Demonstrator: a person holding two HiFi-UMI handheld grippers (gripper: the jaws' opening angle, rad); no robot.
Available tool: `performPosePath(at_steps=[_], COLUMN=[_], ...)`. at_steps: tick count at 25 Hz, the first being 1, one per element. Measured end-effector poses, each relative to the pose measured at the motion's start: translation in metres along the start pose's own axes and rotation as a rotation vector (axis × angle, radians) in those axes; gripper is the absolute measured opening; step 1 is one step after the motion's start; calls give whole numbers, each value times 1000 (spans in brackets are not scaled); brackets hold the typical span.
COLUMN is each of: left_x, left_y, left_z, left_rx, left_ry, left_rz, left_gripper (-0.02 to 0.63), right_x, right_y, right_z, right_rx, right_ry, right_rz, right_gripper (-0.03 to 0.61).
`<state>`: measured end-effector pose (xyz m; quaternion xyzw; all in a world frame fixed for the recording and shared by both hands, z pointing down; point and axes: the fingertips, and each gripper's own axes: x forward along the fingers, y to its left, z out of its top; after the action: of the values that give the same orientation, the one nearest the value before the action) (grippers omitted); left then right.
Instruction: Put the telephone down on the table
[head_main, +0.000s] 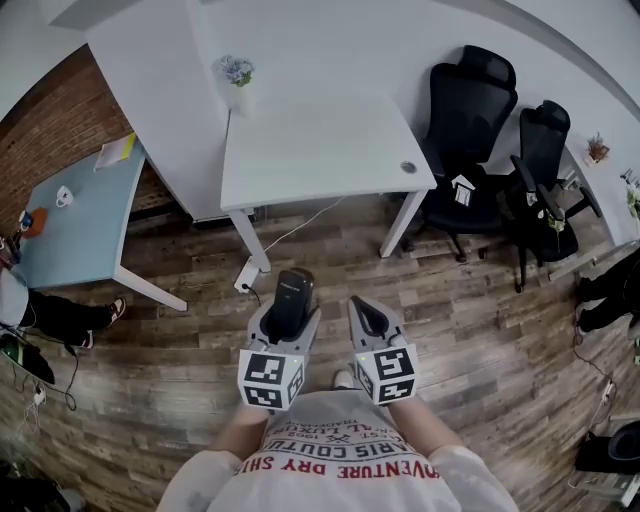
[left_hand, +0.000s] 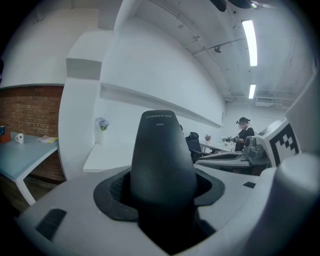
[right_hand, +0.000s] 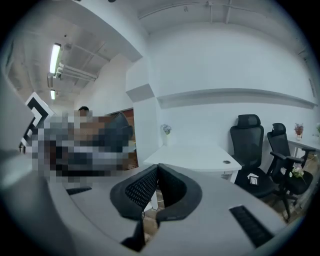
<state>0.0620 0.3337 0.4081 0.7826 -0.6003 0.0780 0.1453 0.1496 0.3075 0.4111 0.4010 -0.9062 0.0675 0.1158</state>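
The telephone (head_main: 293, 297) is a black handset standing upright between the jaws of my left gripper (head_main: 290, 312), which is shut on it. In the left gripper view the telephone (left_hand: 162, 155) fills the middle and its pads hug both sides. My right gripper (head_main: 362, 312) hangs beside it to the right, shut, its black pads meeting at the tips with nothing between them (right_hand: 156, 171). Both grippers are over the wooden floor, short of the white table (head_main: 320, 150), which lies ahead with its near edge beyond the fingertips; the same table (right_hand: 195, 157) shows in the right gripper view.
A small pot of flowers (head_main: 237, 72) stands on the white table's far left corner. A power strip with a cable (head_main: 247, 275) lies by its front left leg. Two black office chairs (head_main: 470, 120) stand to the right. A light blue table (head_main: 80, 220) stands at the left, and a person's leg (head_main: 60, 315) shows beside it.
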Motion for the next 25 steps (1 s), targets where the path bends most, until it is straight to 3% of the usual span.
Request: performPosePath(at_steps=[7, 11, 18, 25], left_x=[71, 96, 140, 214], left_y=[-28, -36, -7, 28], left_z=[13, 11, 23, 49], left_rx=[-20, -20, -20, -8], left_ry=[15, 49, 73, 55], left_rz=[35, 45, 65, -9], left_gripper=[288, 288, 288, 288], right_x=[20, 33, 75, 135], right_y=[-76, -97, -123, -164], right_z=[-2, -8, -8, 1], right_rx=[8, 39, 55, 75], right_ry=[29, 40, 59, 71], right_rz=[41, 68, 76, -11], right_gripper=[25, 25, 25, 25])
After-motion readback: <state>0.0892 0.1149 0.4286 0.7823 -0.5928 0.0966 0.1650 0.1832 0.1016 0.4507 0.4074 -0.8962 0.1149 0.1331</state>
